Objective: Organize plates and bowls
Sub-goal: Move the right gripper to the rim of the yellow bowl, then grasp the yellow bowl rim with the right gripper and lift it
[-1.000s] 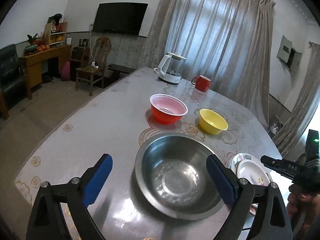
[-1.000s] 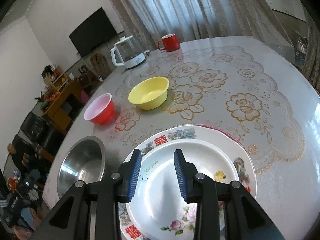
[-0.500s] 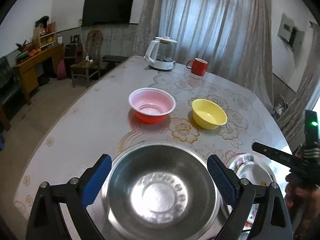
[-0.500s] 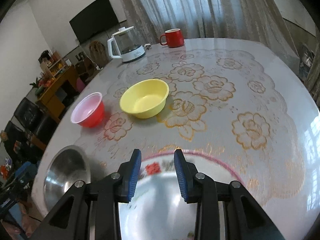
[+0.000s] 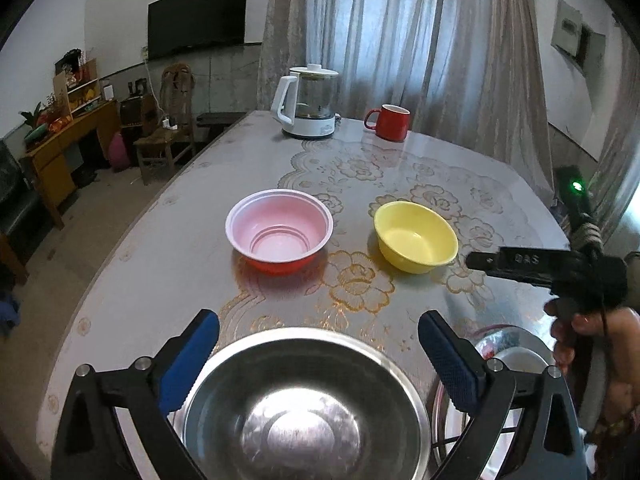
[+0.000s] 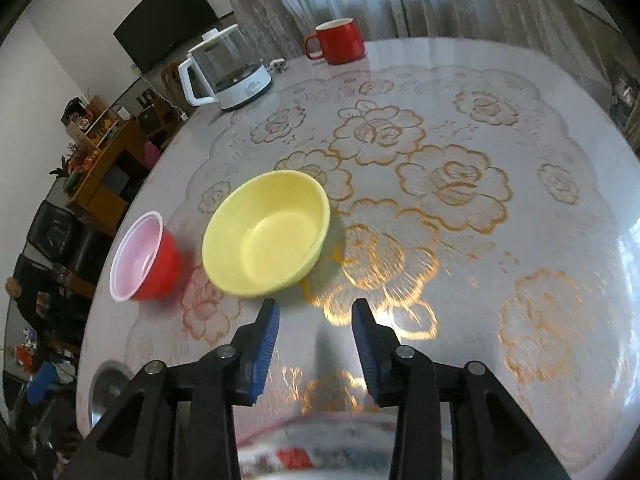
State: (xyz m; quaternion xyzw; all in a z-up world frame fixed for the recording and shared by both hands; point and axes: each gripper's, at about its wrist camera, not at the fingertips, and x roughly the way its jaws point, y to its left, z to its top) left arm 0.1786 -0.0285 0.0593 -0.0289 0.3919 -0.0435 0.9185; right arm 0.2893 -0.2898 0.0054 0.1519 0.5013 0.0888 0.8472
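Your right gripper [image 6: 315,322] has lifted off the stacked plates [image 6: 320,446] and now aims at the yellow bowl [image 6: 266,234], jaws released, empty. Your left gripper [image 5: 316,354] has advanced over the steel bowl [image 5: 302,412], spread wide, gripping nothing. Bowls appear next. Open table [image 6: 500,152] lies beyond; the red bowl [image 5: 280,230] sits near the left edge.

daylight comes through the sheer curtains [image 5: 420,40] and lays a white sheen on the glossy table [image 6: 560,80]. the steel bowl [image 5: 304,408] shows a bright glare spot. the right wrist view is motion-blurred, worst at the plates [image 6: 320,452]. fisheye bending and black corners frame both views.
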